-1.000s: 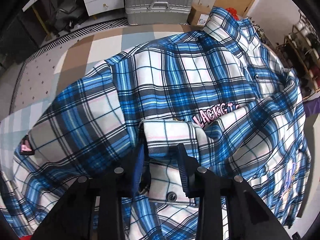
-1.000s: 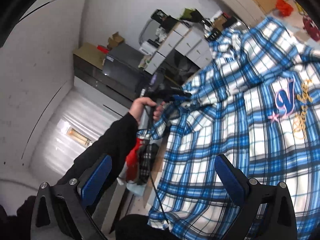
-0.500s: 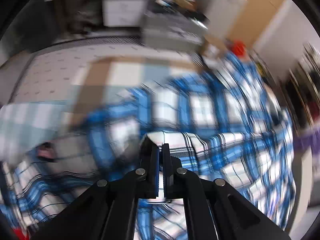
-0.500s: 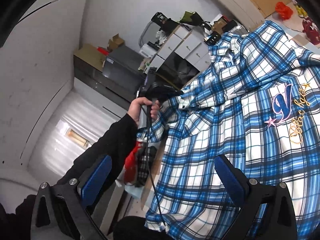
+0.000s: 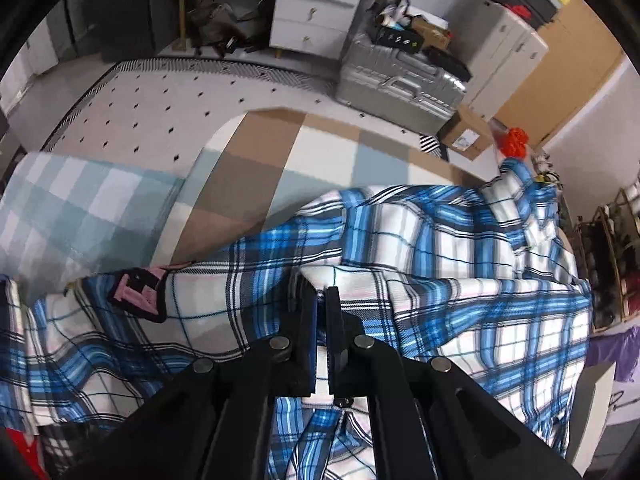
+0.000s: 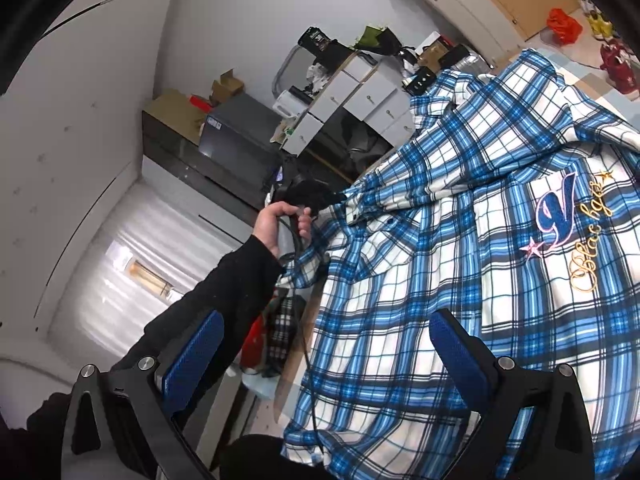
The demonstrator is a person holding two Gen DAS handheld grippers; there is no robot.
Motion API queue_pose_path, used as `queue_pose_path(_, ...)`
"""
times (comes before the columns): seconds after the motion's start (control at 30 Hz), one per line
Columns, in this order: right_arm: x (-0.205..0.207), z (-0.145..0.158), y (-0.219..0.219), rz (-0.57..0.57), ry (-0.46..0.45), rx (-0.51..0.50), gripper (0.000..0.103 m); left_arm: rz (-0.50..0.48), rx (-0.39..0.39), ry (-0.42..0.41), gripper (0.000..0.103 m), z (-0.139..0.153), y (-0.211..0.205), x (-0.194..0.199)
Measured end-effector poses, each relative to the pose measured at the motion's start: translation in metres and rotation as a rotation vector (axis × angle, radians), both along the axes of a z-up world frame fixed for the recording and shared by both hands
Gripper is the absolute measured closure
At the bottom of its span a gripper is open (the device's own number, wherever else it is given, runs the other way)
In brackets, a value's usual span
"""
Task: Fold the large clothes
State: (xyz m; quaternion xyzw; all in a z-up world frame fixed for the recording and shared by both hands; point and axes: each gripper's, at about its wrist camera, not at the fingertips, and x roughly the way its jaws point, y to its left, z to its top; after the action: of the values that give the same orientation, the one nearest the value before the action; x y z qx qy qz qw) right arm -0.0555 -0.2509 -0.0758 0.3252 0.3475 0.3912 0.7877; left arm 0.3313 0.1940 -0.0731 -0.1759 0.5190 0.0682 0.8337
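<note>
My left gripper (image 5: pixel 321 300) is clamped on a cuff of the plaid shirt (image 5: pixel 460 280), which drapes below it over the bed (image 5: pixel 320 148). My right gripper (image 6: pixel 324 356) stands open, empty, above the shirt's back. The cloth looks soft and light; take hold at hems.

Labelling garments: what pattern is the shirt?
Blue, white and black plaid shirt, clearest in the right wrist view.

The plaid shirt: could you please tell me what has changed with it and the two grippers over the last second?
The left gripper closed its jaws on a fold of the plaid shirt and lifted it, dragging the cloth across the checked cover, so more of the cover shows. In the right wrist view the left hand pulls the sleeve taut. The right gripper stayed open and in place, nothing between its jaws.
</note>
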Motion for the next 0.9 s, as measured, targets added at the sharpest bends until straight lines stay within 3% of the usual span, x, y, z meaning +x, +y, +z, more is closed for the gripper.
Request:
queue_pose_path(0.13, 0.000, 0.001, -0.002, 0.001, 0.005, 0.009, 0.000, 0.025, 0.162, -0.052, 0.099, 0.036, -0.003, -0.011)
queue_pose_path(0.2, -0.002, 0.004, -0.001, 0.002, -0.004, 0.010, 0.000, 0.068, 0.241, -0.062, 0.079, 0.052, -0.001, -0.017)
queue_pose_path(0.27, -0.005, 0.006, 0.000, 0.008, -0.016, 0.013, 0.000, 0.105, 0.233, -0.133, 0.027, 0.068, -0.002, -0.028)
queue_pose_path(0.3, -0.006, 0.008, 0.000, 0.010, -0.021, 0.016, 0.000, 0.116, 0.196, -0.190, 0.019, 0.074, -0.007, -0.034)
queue_pose_path(0.37, -0.007, 0.010, 0.003, 0.014, -0.030, 0.016, 0.000, 0.033, 0.157, -0.217, 0.017, 0.076, -0.028, -0.039)
queue_pose_path(0.47, -0.008, 0.011, 0.005, 0.014, -0.039, 0.012, 0.000, -0.132, 0.143, -0.153, 0.017, 0.052, -0.069, -0.033)
queue_pose_path(0.6, -0.007, 0.009, 0.003, 0.003, -0.031, 0.000, 0.000, -0.237, 0.240, -0.009, 0.017, -0.004, -0.110, -0.016)
queue_pose_path(0.7, -0.006, 0.009, 0.000, -0.013, -0.028, -0.011, 0.000, -0.217, 0.281, 0.119, 0.017, -0.048, -0.112, -0.004)
queue_pose_path(0.77, -0.006, 0.010, -0.002, -0.017, -0.031, -0.012, 0.000, -0.173, 0.257, 0.196, 0.017, -0.069, -0.098, 0.000)
queue_pose_path(0.9, -0.008, 0.013, -0.002, -0.013, -0.050, -0.026, 0.000, -0.076, 0.094, 0.158, 0.017, -0.062, -0.058, -0.012)
